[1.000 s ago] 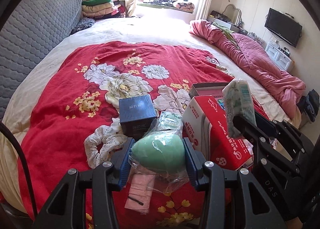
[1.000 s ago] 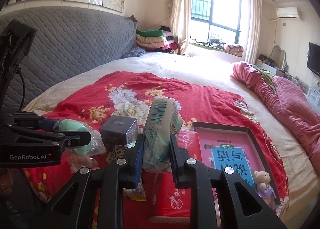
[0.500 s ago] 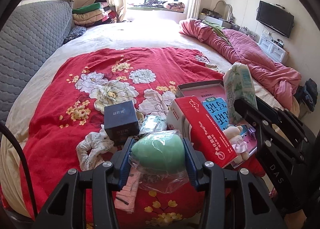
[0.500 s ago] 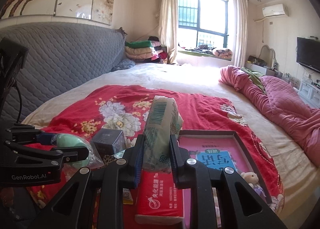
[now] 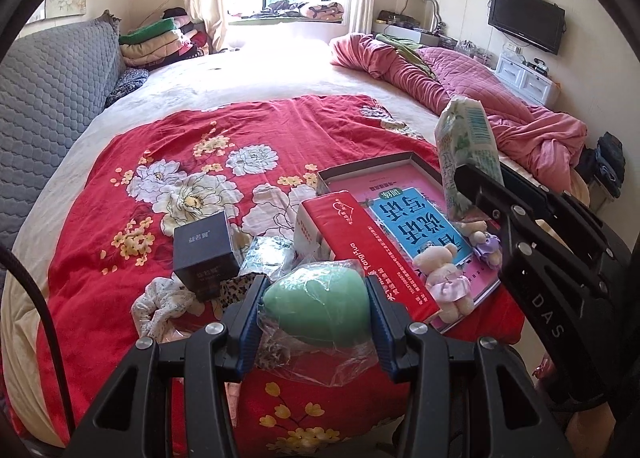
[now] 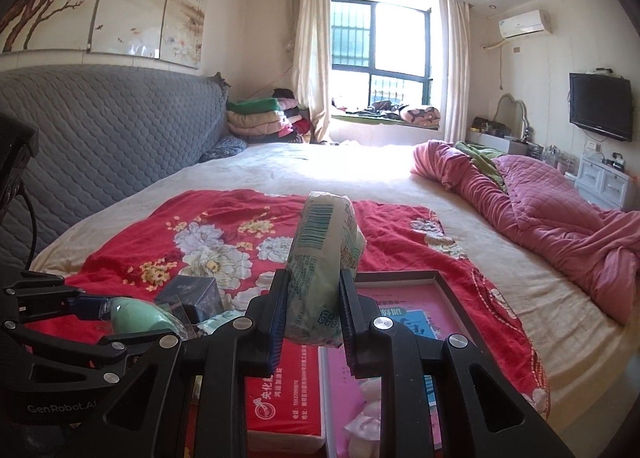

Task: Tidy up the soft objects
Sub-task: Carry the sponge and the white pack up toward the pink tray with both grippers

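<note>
We are mid-carry: our left gripper [image 5: 316,308] pinches a green sponge [image 5: 318,310] at lower centre, our right gripper [image 6: 312,316] pinches a tissue pack [image 6: 324,254]. Next, probably lowering both into the box lid [image 5: 370,168].

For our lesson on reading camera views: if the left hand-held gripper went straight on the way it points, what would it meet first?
Probably the red tissue box. It lies just beyond the green sponge that the left hand-held gripper is holding, with a small foil packet beside it. Depth is unclear, so the packet might come first.

Sunlit barred window [image 6: 380,50], grey quilted headboard [image 6: 108,138], wall television [image 6: 600,106], cream walls around the bed [image 5: 280,74].
</note>
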Demonstrator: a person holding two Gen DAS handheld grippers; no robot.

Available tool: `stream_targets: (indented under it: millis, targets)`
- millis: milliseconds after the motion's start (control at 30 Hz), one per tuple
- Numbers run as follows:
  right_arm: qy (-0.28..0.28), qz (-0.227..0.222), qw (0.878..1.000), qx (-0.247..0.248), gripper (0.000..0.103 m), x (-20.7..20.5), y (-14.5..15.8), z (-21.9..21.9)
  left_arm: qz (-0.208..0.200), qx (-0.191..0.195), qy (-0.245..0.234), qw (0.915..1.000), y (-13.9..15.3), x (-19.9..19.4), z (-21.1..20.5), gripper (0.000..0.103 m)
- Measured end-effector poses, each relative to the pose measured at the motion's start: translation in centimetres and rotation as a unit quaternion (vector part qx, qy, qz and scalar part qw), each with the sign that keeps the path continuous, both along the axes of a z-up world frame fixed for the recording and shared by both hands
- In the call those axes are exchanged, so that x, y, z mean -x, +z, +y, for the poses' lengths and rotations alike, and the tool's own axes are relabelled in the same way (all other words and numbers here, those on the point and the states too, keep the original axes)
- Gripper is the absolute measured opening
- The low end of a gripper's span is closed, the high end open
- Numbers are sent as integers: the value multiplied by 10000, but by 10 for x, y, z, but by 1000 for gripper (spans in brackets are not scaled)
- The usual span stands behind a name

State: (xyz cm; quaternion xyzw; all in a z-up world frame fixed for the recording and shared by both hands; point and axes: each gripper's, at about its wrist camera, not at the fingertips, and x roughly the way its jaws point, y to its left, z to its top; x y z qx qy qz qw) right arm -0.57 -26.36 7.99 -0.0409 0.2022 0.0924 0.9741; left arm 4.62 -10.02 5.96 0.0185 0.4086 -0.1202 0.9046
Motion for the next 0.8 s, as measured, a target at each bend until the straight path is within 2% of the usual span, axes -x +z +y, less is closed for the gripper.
stream_targets:
  millis: [400, 567, 800]
  targets:
    - [-569, 93, 9980, -251, 24, -7, -5, -54, -10, 41, -386, 9992, 7, -11, -38, 47]
    - [-924, 198, 9943, -489, 24, -8, -11, -89, 26, 38, -528, 9986, 6, -17, -55, 47]
    - [-1297, 341, 9893, -579, 24, -9, -21, -121, 56, -10, -660, 9978, 3, -29, -76, 48]
